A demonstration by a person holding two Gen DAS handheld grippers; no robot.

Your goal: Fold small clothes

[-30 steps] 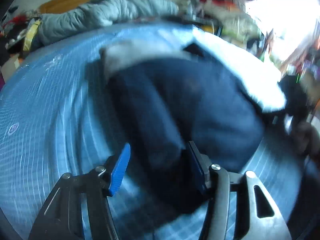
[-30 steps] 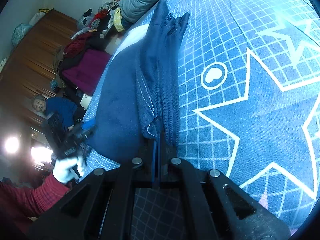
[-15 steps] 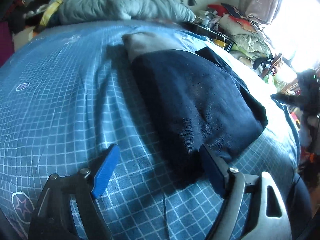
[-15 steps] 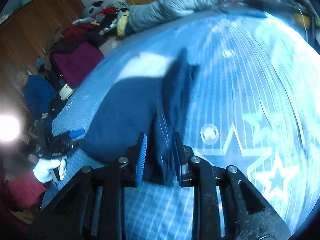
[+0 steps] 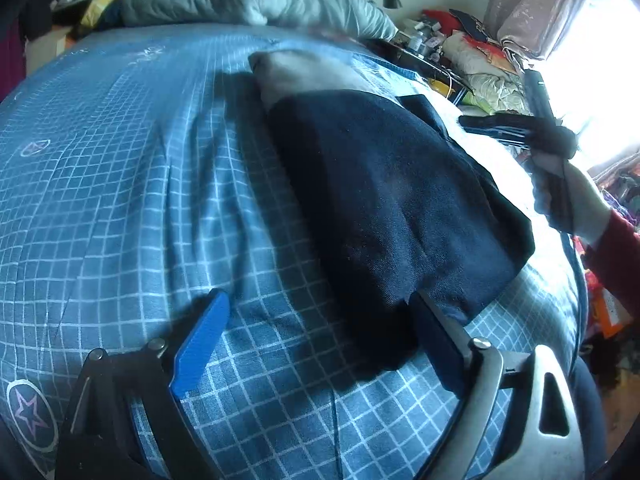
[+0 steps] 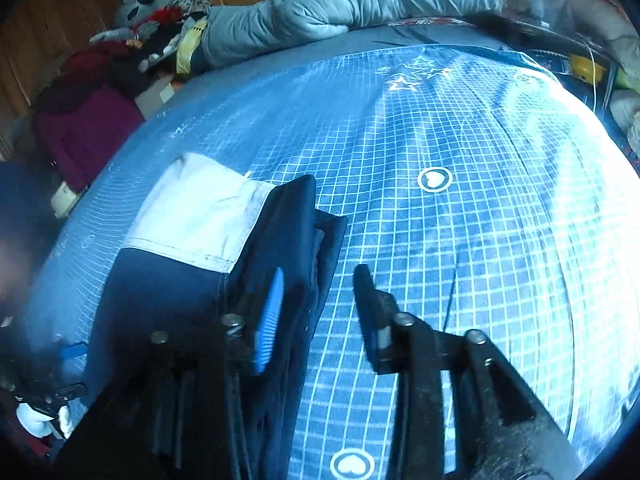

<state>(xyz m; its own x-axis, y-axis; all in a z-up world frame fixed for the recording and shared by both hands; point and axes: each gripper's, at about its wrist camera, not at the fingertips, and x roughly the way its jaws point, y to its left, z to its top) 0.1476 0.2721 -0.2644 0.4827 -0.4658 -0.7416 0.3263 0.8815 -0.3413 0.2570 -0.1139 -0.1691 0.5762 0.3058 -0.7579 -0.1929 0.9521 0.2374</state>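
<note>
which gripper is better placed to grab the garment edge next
Probably right. The right gripper hangs open with the garment's folded edge between its fingers; the left gripper is open at the near corner, mostly over the sheet.

The near end of the dark blue garment [image 6: 168, 304] is hidden behind the black body of the right gripper [image 6: 316, 312] and runs off the bottom edge. In the left wrist view, the right gripper [image 5: 536, 128] at the far right is washed out by window glare, so its jaws cannot be made out. The pile [image 6: 132, 40] beside the bed is blurry, maybe clothes and toys.
</note>
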